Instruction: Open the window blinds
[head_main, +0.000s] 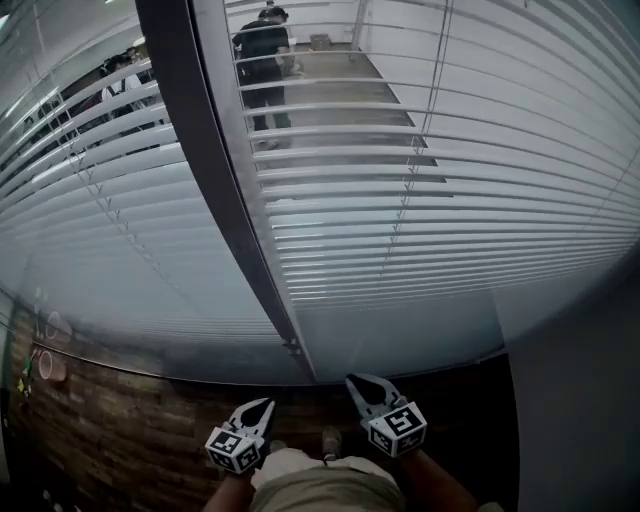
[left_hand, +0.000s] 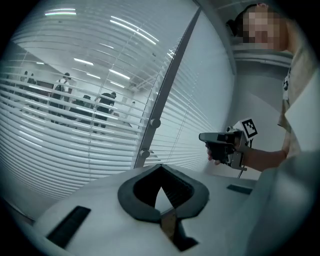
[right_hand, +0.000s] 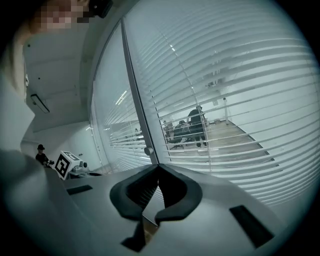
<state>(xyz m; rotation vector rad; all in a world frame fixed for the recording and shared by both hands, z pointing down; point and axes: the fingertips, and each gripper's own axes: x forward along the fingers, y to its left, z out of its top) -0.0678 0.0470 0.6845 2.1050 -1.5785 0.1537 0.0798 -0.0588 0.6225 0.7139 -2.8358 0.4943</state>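
Glass partition walls fill the view ahead, two panes meeting at a dark vertical frame post (head_main: 215, 170) that runs down to a brick-patterned floor (head_main: 130, 440). White window blinds (head_main: 420, 220) hang down over the pane to the right of the post, and a second set (head_main: 110, 210) covers the pane to its left. Both are lowered almost to the floor, leaving only a strip of bare glass below the bottom slat. The slats lie flat enough that gaps between them show an office beyond, where a person in dark clothes (head_main: 262, 60) stands on a pale floor and others are further off behind the left pane. Thin cords (head_main: 410, 190) run down through the slats of the right-hand set. Two small round fittings (left_hand: 155, 122) sit on the post, one above the other. The left gripper (head_main: 265, 407) and the right gripper (head_main: 355, 382) are held low, side by side and a little apart. They are just short of the foot of the post, above the wearer's beige clothing (head_main: 320, 485). Both point toward the glass and touch neither the blinds nor the cords. Each gripper's own view shows its fingers brought together, tips meeting with nothing between them. From the left gripper view, a hand can be seen carrying the right gripper, its marker cube (left_hand: 249, 127) on top, in front of a plain pale wall.
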